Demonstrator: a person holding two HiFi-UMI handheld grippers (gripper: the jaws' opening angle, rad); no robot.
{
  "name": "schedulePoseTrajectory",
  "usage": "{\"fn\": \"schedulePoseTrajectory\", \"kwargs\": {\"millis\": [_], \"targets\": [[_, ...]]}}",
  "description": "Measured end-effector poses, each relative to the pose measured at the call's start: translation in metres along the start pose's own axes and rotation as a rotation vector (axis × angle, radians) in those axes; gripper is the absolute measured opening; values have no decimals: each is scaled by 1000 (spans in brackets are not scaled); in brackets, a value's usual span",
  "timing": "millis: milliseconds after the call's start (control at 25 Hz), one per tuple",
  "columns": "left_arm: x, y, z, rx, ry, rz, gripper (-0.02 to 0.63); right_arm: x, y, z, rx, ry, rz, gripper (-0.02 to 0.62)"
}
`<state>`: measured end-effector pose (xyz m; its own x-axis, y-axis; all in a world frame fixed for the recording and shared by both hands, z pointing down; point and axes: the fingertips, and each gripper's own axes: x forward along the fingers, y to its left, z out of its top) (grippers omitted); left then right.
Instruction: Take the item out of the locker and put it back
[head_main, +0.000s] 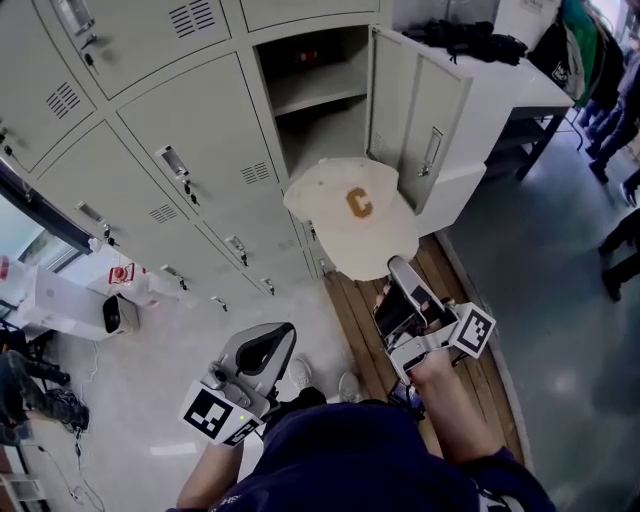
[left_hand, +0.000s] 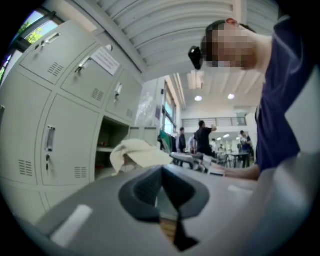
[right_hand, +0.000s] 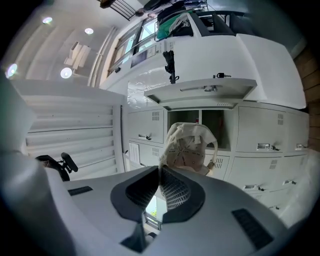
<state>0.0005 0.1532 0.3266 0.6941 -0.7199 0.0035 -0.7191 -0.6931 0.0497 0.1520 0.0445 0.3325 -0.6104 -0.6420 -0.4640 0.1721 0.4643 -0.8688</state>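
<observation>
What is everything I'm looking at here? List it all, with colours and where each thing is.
Cap: one, cream with a mustard letter C, in the air in front of the open locker.
Open locker: one, pale grey, top middle, with a shelf inside.
Locker door: one, pale grey, swung out to the right.
Closed lockers: several, pale grey, left of the open one.
Dark bundle: one, black, on the white table at top right.
Wooden floor strip: one, brown, in front of the lockers.
Bystanders: a few, far back in the hall.
Left claw: one, grey, shut, empty.
Right claw: one, grey, shut on the cap's edge.
</observation>
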Motion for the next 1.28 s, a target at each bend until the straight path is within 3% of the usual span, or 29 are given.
{"fn": "schedulePoseTrajectory", "kwargs": {"millis": [720,1280], "targets": [[-27,9,2,11,12,-16,5,-23,11,-22,7,-28,-4,18],[-7,25,4,10,10,-4,5,-9,-1,-5,15,-23,1,19]]}}
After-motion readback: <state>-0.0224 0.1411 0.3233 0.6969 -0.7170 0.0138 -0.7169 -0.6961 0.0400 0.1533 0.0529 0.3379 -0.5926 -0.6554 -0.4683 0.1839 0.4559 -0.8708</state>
